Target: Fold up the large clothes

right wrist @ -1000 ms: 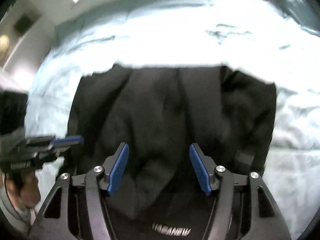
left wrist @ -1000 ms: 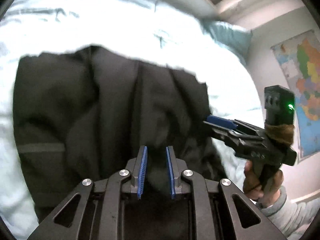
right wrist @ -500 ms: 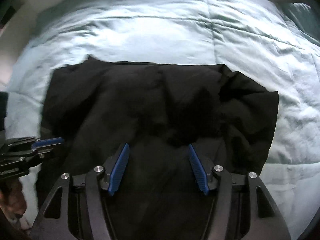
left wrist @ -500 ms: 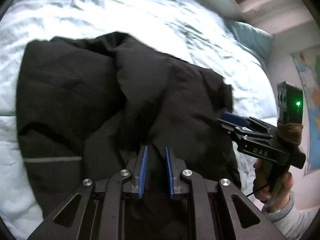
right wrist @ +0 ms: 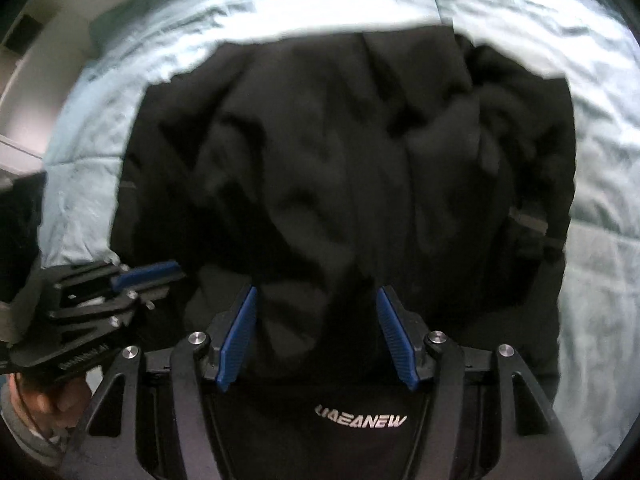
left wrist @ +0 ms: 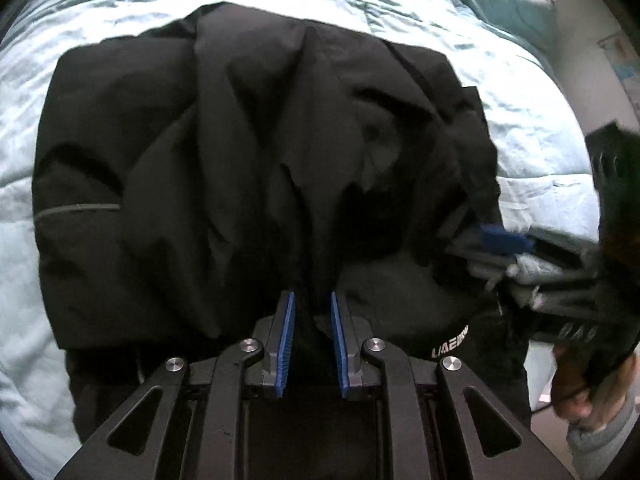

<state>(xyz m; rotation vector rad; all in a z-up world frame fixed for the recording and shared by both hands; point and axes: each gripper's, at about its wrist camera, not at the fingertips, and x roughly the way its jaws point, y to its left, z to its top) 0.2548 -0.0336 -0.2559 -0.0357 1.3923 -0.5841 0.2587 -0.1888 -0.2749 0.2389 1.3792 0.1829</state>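
A large black jacket [left wrist: 224,168] lies crumpled on the pale blue bed, with white lettering near its near edge [right wrist: 360,422]. My left gripper [left wrist: 312,312] is shut on a fold of the black jacket at its near edge. My right gripper [right wrist: 316,308] is open, its blue pads spread wide just above the jacket [right wrist: 360,160], holding nothing. The right gripper also shows at the right of the left wrist view [left wrist: 504,240], blurred. The left gripper shows at the left of the right wrist view [right wrist: 148,276].
The pale blue quilt [left wrist: 520,120] surrounds the jacket on all far sides. A teal pillow [left wrist: 508,4] lies at the far right by a wall with a map [left wrist: 624,68]. A pale wall [right wrist: 24,64] shows at the far left of the right wrist view.
Both grippers have come down and closer to the jacket. The jacket's far part has settled flatter on the bed. The right gripper stayed open, the left stayed shut on the fabric.
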